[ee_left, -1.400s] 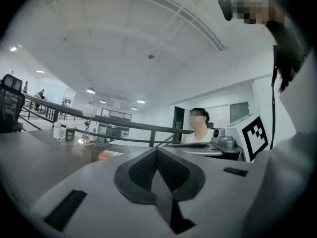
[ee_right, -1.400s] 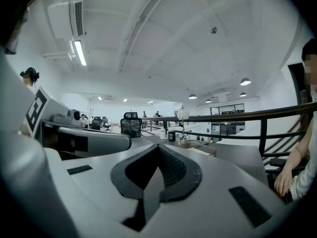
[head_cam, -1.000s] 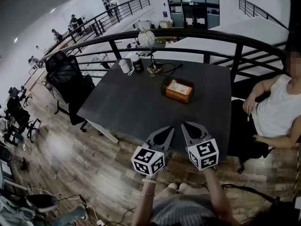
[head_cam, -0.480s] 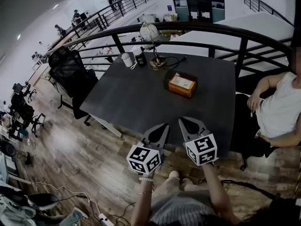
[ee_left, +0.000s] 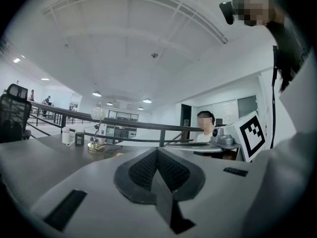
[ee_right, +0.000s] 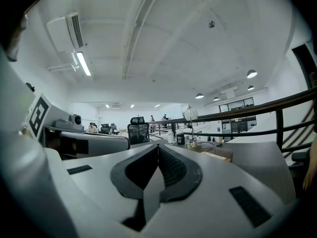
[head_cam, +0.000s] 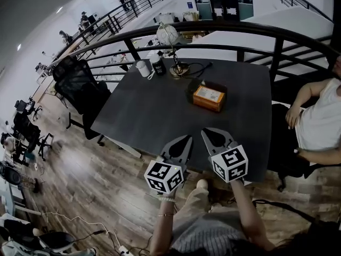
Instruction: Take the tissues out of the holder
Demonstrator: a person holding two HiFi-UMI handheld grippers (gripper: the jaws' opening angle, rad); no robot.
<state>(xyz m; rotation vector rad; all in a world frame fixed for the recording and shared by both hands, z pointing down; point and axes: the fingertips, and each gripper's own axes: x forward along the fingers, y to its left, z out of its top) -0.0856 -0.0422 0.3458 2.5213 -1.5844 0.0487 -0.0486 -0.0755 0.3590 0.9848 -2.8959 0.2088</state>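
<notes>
L gripper (head_cam: 186, 139): fingers pressed together, empty — lower ctr.
R gripper (head_cam: 205, 132): fingers shut too, empty.
Tissue holder (head_cam: 208, 97): on bench (head_cam: 149, 108), mid-frame.

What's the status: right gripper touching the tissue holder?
Apart. Head view shows bare table between the shut, empty right gripper and the tissue holder farther back.
</notes>
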